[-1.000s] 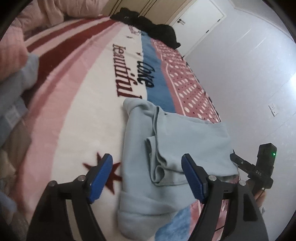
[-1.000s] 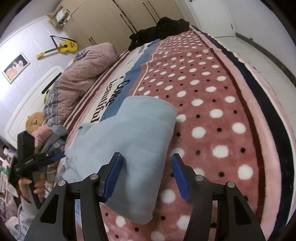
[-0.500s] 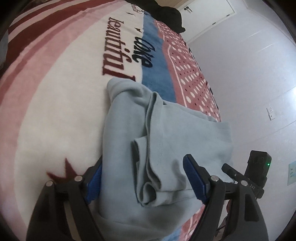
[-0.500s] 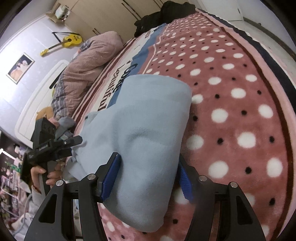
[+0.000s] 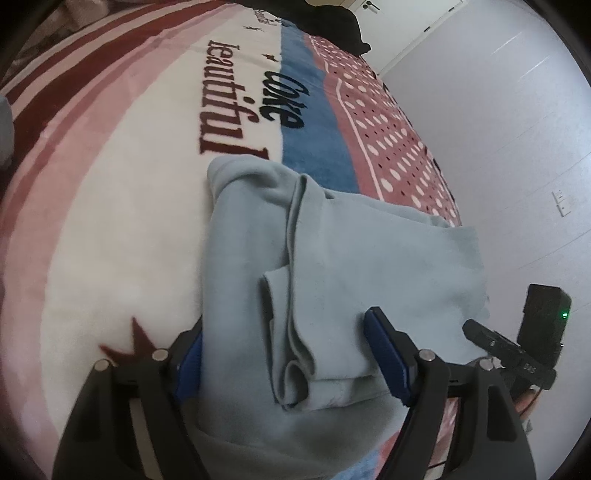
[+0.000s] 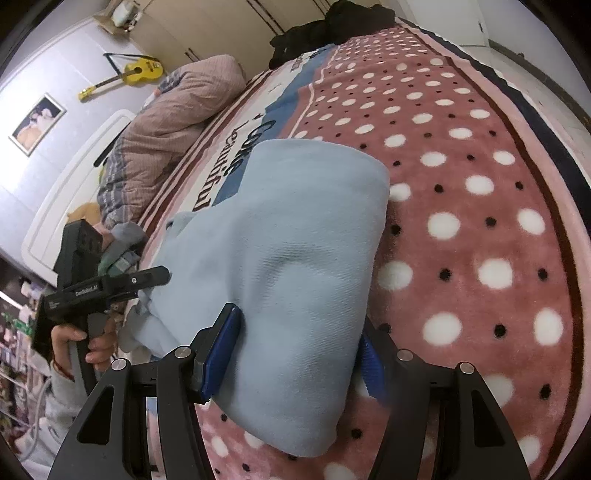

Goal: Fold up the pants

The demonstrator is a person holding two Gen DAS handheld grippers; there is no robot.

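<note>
Folded pants on the blanket sit between both grippers' spread jaws

Both grippers have black frames with silver screws and blue pads; the left gripper (at nine o'clock) carries white lettering.

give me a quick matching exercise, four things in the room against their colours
Things:
1. pants
2. guitar
3. clothes heap
4. pads of the right hand-held gripper

Colours:
A. black
B. dark blue
C. light blue
D. yellow

Pairs: 1-C, 2-D, 3-A, 4-B
</note>
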